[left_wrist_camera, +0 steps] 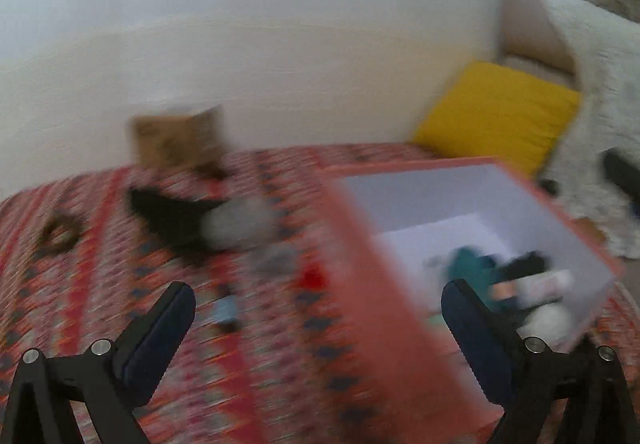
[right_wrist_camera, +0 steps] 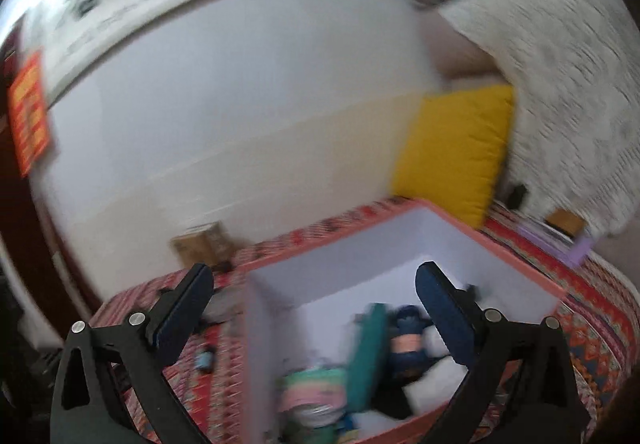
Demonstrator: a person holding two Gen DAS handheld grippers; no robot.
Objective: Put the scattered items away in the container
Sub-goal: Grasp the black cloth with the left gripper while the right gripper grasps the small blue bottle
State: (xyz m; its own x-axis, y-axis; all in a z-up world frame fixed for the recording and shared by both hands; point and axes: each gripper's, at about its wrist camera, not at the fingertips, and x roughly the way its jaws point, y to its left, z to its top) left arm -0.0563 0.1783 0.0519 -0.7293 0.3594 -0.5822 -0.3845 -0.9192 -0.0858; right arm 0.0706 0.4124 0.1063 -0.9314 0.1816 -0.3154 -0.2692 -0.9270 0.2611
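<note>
Red patterned cloth (left_wrist_camera: 280, 344) covers the table, w/ a plain white wall behind and a yellow cushion (left_wrist_camera: 496, 115) off to the far right against it. Both views are motion-blurred.

Left gripper (left_wrist_camera: 316, 308): spread wide, nothing between its fingers. It hangs over the cloth just left of the box (left_wrist_camera: 384, 284), and its right finger overlaps the box opening in the left wrist view.

Right gripper (right_wrist_camera: 314, 292): also wide apart and holding nothing, poised above the box's near-left corner.

Box is salmon-pink outside, white inside, open at the top, and sits on the right part of the table. Inside it: a teal item (right_wrist_camera: 366, 356), a dark blue item (right_wrist_camera: 406, 344), something white (right_wrist_camera: 432, 380) and a pink/mint piece (right_wrist_camera: 308, 392); too blurred to identify further.

Still out on the cloth, left of the box:
- black-and-grey soft item (left_wrist_camera: 200, 219), mid-table
- small light-blue item (left_wrist_camera: 226, 310) near the left gripper
- small red thing (left_wrist_camera: 312, 278) close to the box wall
- dark ring (left_wrist_camera: 60, 232) far left
- brown carton (left_wrist_camera: 176, 139) at the back edge by the wall
</note>
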